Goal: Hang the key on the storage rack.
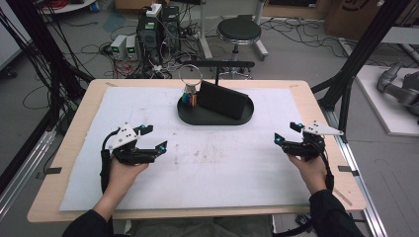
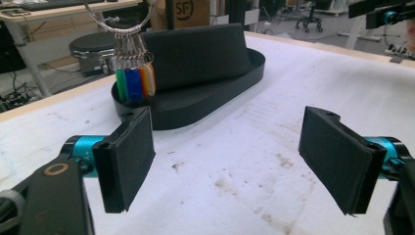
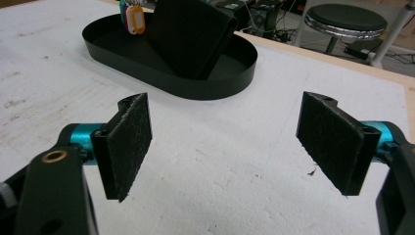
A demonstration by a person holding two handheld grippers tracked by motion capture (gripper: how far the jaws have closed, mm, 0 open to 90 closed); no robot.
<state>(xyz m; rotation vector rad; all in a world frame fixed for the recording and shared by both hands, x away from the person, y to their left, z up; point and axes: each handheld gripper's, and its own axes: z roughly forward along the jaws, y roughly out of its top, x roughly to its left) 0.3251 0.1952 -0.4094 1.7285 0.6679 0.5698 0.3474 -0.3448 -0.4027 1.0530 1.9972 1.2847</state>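
A black oval tray (image 1: 190, 116) (image 2: 205, 100) (image 3: 127, 61) sits at the table's far middle. In it a black wallet-like case (image 1: 222, 98) (image 2: 198, 51) (image 3: 193, 34) stands on edge, and a metal ring with several coloured key tags (image 1: 189, 96) (image 2: 134, 81) (image 3: 132, 17) stands at its left end. My left gripper (image 1: 153, 137) (image 2: 227, 161) is open over the white mat at the near left, nothing between its jaws. My right gripper (image 1: 288, 133) (image 3: 225, 147) is open at the near right, also with nothing in it.
A white foam mat (image 1: 207, 163) covers most of the wooden table (image 1: 74, 133). A black stool (image 1: 239, 30) and computer boxes with cables (image 1: 158, 29) stand on the floor beyond the far edge. Black frame posts (image 1: 360, 54) rise at both sides.
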